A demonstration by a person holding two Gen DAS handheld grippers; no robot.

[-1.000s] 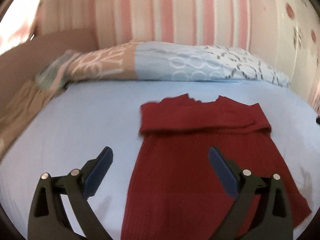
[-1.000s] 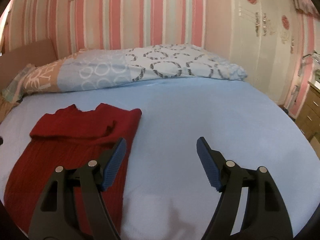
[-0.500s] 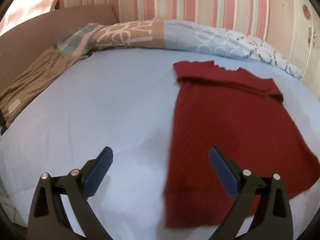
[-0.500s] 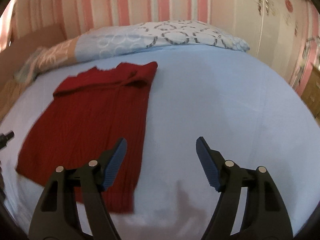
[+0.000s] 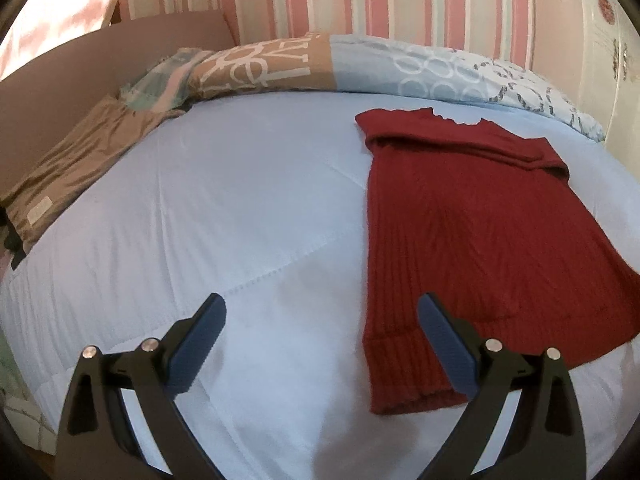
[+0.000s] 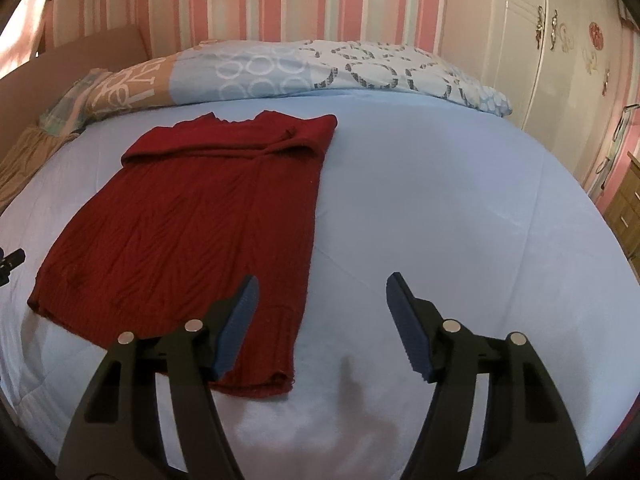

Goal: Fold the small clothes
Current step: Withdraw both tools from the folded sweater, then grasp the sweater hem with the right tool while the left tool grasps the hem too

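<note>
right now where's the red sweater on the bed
The red sweater lies flat on the light blue bedspread, neck toward the patterned pillow. It sits right of centre in the left wrist view, left in the right wrist view, ahead of both open grippers.

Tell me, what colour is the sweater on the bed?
The sweater is dark red with a ribbed knit. It shows best in the right wrist view.

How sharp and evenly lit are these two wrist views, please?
Left wrist view: fairly sharp, strong fisheye bowing of the pale blue bedspread, blown-out glare top left. Right wrist view: crisp on the dark red ribbed knit top, soft shadow below the right claw.
</note>
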